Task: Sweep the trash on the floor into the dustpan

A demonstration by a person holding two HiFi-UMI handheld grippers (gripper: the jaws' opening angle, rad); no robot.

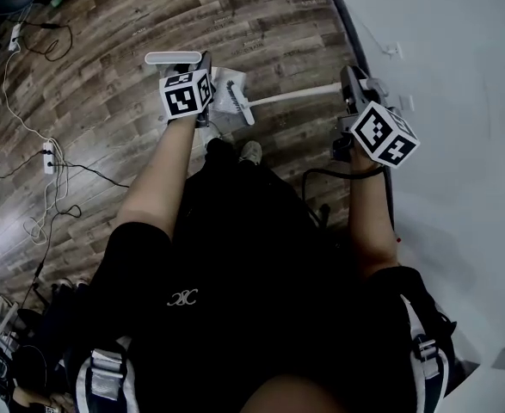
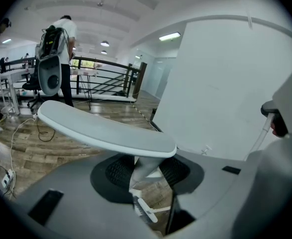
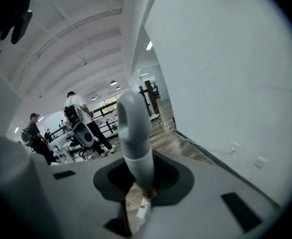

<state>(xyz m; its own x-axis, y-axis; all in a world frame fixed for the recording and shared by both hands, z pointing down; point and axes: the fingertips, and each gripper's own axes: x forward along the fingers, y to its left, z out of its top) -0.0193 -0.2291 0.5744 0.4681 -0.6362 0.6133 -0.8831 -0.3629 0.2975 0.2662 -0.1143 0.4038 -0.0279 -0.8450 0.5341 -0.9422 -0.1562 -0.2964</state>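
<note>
Now the left gripper (image 2: 146, 169) is shut tight on the handle of the white plastic dustpan (image 1: 230, 93), which hangs over the brown wooden floor (image 1: 106, 50). The right gripper (image 3: 142, 182) squeezes the grey-white broom stick (image 1: 295, 97), near the white wall (image 1: 458, 50).

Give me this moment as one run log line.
left gripper shut on dustpan handle | right gripper shut on broom handle | both over wood floor

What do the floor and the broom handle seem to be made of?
Floor: wood or wood-look laminate with a slight sheen; brown grained planks show.
Broom handle: probably plastic, smooth, matte, pale grey, with a moulded rounded end.
</note>
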